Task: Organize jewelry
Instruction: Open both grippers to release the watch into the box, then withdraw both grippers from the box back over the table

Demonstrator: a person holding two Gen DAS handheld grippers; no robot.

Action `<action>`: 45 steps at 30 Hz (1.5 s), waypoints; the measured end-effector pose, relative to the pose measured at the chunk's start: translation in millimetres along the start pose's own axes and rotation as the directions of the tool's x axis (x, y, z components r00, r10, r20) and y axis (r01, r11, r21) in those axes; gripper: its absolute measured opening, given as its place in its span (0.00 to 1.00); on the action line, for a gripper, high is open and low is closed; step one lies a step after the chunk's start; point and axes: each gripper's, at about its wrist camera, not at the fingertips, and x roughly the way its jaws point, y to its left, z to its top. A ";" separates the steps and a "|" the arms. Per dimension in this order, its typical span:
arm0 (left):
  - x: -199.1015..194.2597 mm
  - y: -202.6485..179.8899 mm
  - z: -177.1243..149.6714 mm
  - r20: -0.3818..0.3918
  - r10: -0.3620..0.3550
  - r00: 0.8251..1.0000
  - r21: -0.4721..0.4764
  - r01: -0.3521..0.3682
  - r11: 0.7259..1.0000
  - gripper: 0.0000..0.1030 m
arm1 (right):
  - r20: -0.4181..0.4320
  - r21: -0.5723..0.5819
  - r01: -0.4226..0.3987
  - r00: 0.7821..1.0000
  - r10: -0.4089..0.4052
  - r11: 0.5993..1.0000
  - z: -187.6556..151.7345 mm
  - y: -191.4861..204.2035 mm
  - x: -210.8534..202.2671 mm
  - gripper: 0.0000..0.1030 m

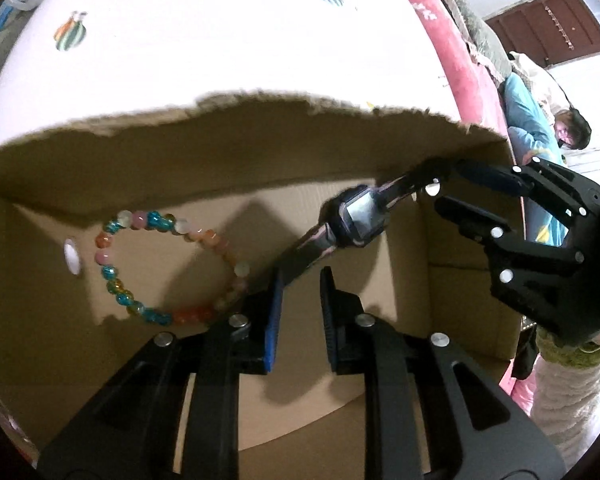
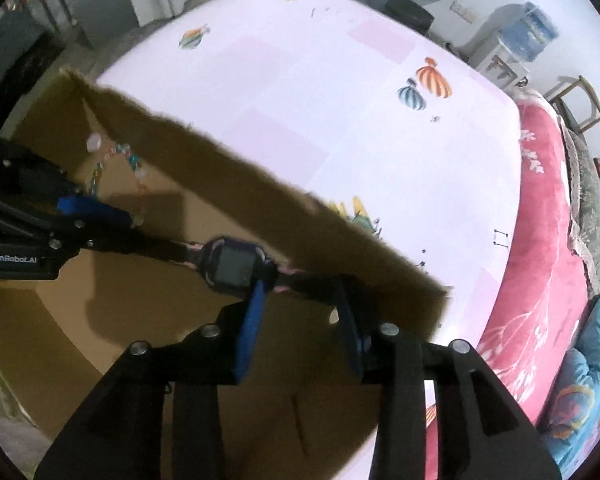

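Observation:
A purple smartwatch with a dark patterned strap hangs stretched inside an open cardboard box. My left gripper has one strap end between its fingers, with a gap showing. My right gripper has the other strap end between its open fingers, close to the watch face. In the left wrist view the right gripper comes in over the box's right wall. A multicoloured bead bracelet lies on the box floor at left; it also shows in the right wrist view.
The box stands on a white cloth printed with small coloured gourds. A pink cushioned edge runs along the right. A person in blue lies beyond it. A small hole pierces the box's left wall.

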 end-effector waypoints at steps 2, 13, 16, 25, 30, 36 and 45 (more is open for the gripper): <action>-8.0 -2.5 -1.8 0.017 0.003 1.000 0.015 -0.003 1.000 0.17 | 0.027 0.037 -0.022 0.999 0.021 0.999 -2.5 -8.6 -9.7 0.36; -94.8 -20.9 -46.1 0.218 0.007 0.976 0.129 -0.035 0.991 0.32 | 0.220 0.217 -0.143 0.971 0.094 0.966 -45.3 -44.1 -78.0 0.44; -130.0 -32.0 -81.1 0.318 -0.003 0.948 0.191 -0.061 0.980 0.40 | 0.310 0.252 -0.197 0.944 0.114 0.948 -74.3 -40.3 -110.9 0.56; -173.4 -37.6 -217.2 0.481 -0.026 0.876 0.321 -0.148 0.936 0.75 | 0.543 0.296 -0.317 0.832 0.115 0.901 -206.9 25.4 -159.1 0.80; -134.1 -22.2 -262.0 0.447 0.037 0.894 0.273 -0.176 0.946 0.79 | 0.476 0.382 -0.261 0.878 0.054 0.887 -256.8 74.5 -118.2 0.85; -58.5 -0.4 -277.1 0.363 0.194 0.911 0.166 -0.268 0.949 0.79 | 0.290 0.493 -0.113 0.956 -0.040 0.863 -291.3 108.6 -54.7 0.86; -8.0 0.5 -274.5 0.356 0.352 0.865 0.189 -0.436 0.880 0.79 | 0.165 0.490 0.244 0.917 -0.364 0.837 -298.1 107.2 -47.3 0.93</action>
